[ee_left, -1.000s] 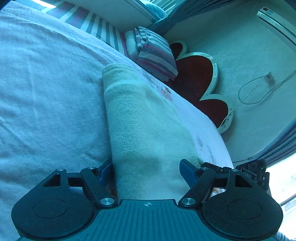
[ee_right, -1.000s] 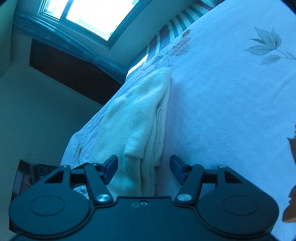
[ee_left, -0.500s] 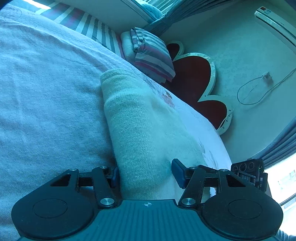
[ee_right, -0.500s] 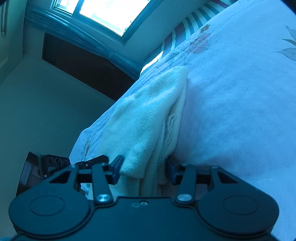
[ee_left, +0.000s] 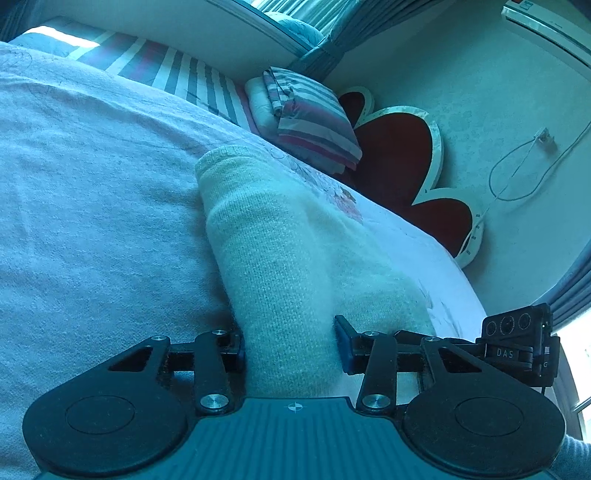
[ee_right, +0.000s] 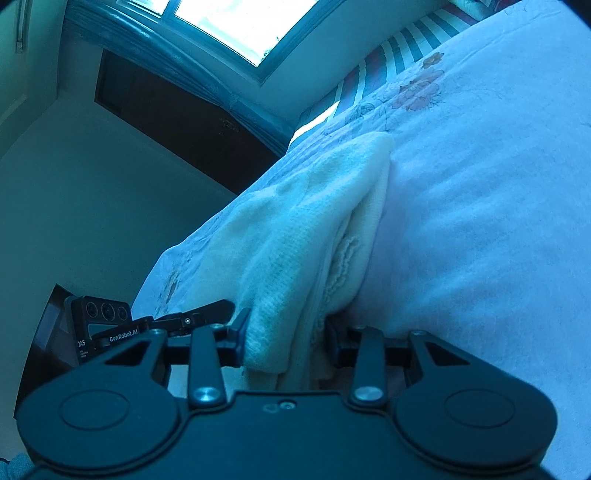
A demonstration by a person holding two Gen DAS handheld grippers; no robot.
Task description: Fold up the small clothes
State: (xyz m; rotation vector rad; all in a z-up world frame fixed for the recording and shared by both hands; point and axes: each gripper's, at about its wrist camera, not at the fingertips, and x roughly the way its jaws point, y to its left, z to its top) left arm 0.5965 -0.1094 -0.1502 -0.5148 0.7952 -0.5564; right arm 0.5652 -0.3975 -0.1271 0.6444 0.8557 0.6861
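Left wrist view: the left tongs (ee_left: 290, 349) sit at the bottom of the frame with a cream knitted garment (ee_left: 295, 258) running between their fingers and up toward the centre. The jaws have just been closing, and both blue pads now press into the near end of the knit, so the left tongs are clenched on it. The garment lies folded lengthwise on a bed (ee_left: 92, 221) covered in a pale sheet, its far end rounded and resting flat. At the upper centre a striped folded blanket (ee_left: 314, 122) sits at the head of the bed, against a red scalloped headboard (ee_left: 399, 158). The other tool's black camera housing shows at the lower right edge. Right wrist view: the right tongs (ee_right: 284, 334) occupy the bottom of the frame, and the same garment's layered edge, with a scalloped trim on an inner layer, passes between the fingers. These jaws have also just been closing; the pads bear on the cloth on either side, so the right tongs grasp it. A window (ee_right: 236, 26) is at the upper centre, with a dark cabinet (ee_right: 177, 110) below it at left.
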